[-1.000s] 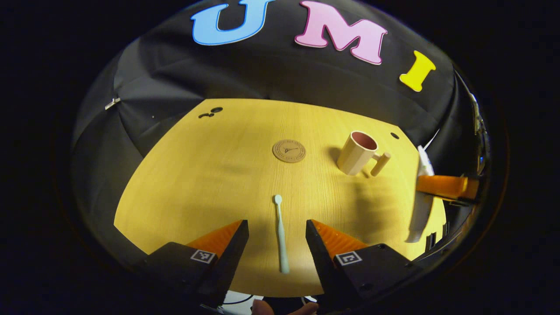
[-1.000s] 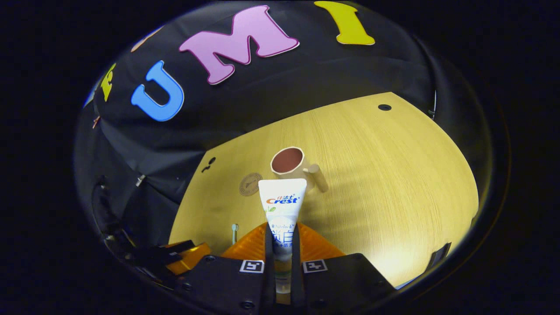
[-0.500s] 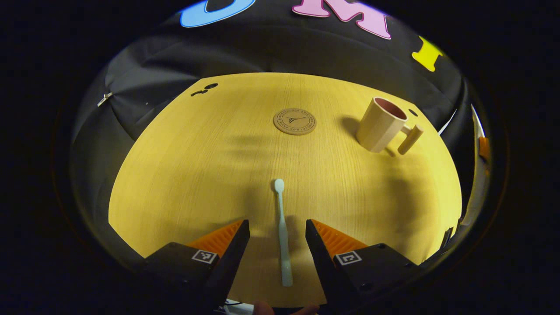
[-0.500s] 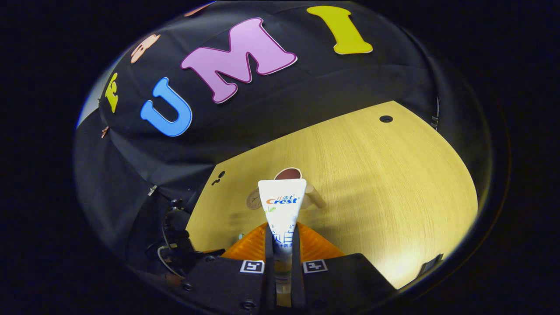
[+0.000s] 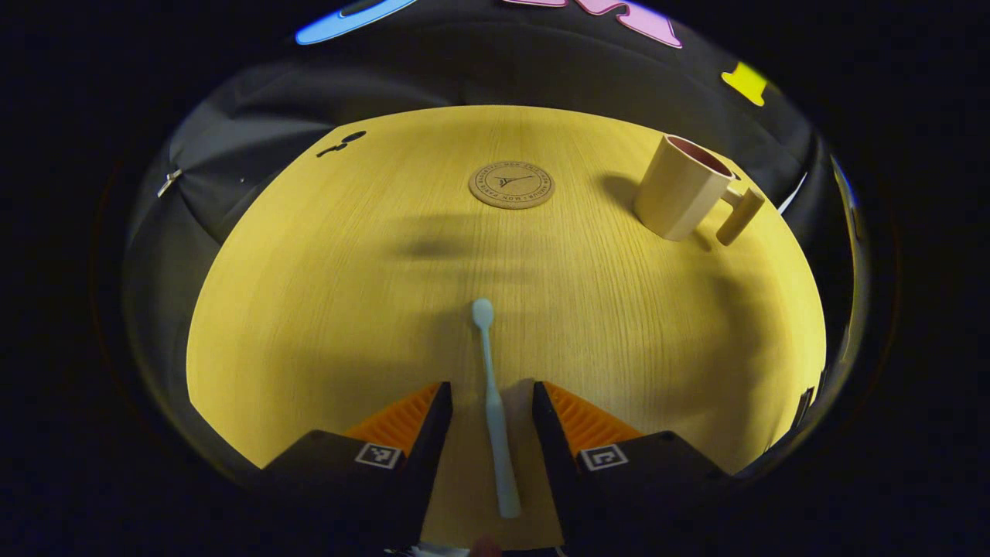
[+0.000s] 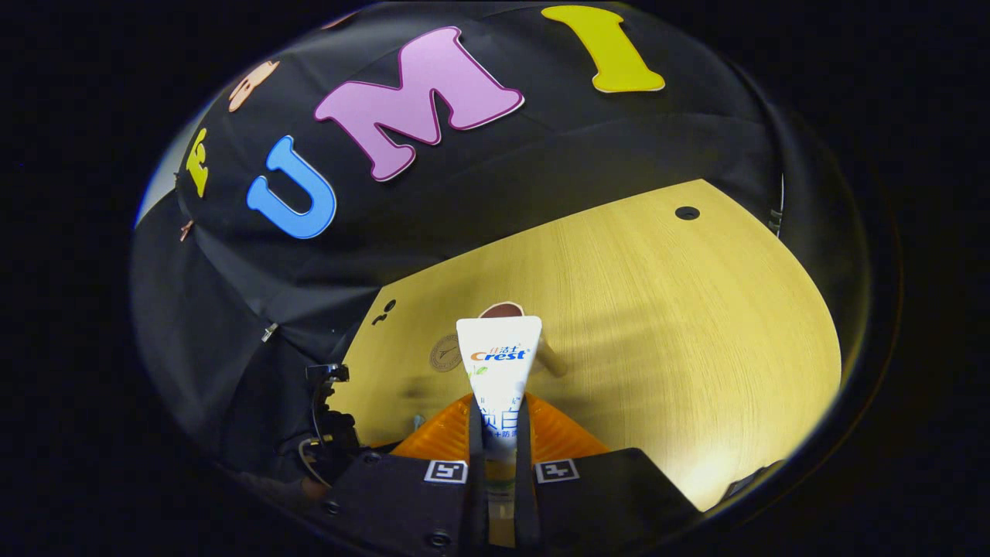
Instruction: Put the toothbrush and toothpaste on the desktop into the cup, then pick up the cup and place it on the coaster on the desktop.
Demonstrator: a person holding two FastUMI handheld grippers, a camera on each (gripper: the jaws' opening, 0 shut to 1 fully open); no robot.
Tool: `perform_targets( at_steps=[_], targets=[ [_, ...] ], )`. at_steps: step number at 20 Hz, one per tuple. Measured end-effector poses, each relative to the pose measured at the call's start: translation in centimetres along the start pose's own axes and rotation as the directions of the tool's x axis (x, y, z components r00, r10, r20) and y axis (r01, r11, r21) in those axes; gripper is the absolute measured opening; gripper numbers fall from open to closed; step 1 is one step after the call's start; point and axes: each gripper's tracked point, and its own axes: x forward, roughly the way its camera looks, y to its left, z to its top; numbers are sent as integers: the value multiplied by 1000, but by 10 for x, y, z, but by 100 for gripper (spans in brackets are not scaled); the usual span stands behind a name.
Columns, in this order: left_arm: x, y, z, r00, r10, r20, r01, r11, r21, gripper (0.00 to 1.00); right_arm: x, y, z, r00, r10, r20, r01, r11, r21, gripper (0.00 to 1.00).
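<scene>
A pale toothbrush (image 5: 490, 402) lies flat on the wooden desktop (image 5: 325, 294), head pointing away. My left gripper (image 5: 489, 384) is open and low over it, one orange finger on each side of the handle, apart from it. Far right stands the beige cup (image 5: 681, 189), upright, with its handle to the right. The round brown coaster (image 5: 511, 184) lies at the far middle. In the right gripper view, my right gripper (image 6: 499, 402) is shut on a white toothpaste tube (image 6: 499, 356), held up above the desktop. The tube hides most of the cup (image 6: 501, 310); the coaster (image 6: 446, 353) shows to its left.
Small dark holes mark the desktop at the far left (image 5: 352, 138) and at the far right corner (image 6: 686, 213). Black cloth walls close in the back and sides. Bare wood (image 6: 681, 325) spreads to the right of the cup.
My left gripper has come down and forward over the toothbrush, and its fingers have narrowed around the handle. The right gripper has lifted the toothpaste slightly and drawn back from the cup.
</scene>
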Motion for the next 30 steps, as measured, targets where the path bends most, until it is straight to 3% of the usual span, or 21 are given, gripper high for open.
perform_targets(
  at_steps=[5, 6, 10, 13, 18, 25, 30],
  targets=[
    [-2, 5, -3, 1000, 13, -22, -14, 1000, -12, 49, 3, -1, 2, 1000, 5, 8, -5, 1000, 3, 17],
    [-5, 6, -2, 1000, 12, -22, -13, 1000, -25, 21, 2, 0, 3, 1000, 5, 11, -5, 1000, 2, 17],
    [-4, 9, 2, 999, 31, 23, -29, 997, -74, 7, -2, 4, 4, 1000, 9, 26, -9, 1000, -7, 17],
    [-10, 12, 3, 998, 35, 52, -31, 996, -89, 6, -7, 9, 8, 999, 15, 48, -15, 1000, 5, 17],
    [-55, 9, 34, 982, -6, 187, 32, 991, -134, 6, -20, 22, 26, 994, 29, 102, -28, 999, -15, 17],
    [-126, -10, 80, 928, -55, 368, 131, 974, -183, 6, -12, 50, 94, 965, 97, 245, -82, 994, -72, 17],
    [-155, -21, 94, 890, -75, 450, 166, 972, -164, 7, 32, 63, 136, 934, 140, 329, -95, 984, -148, 17]
  ],
)
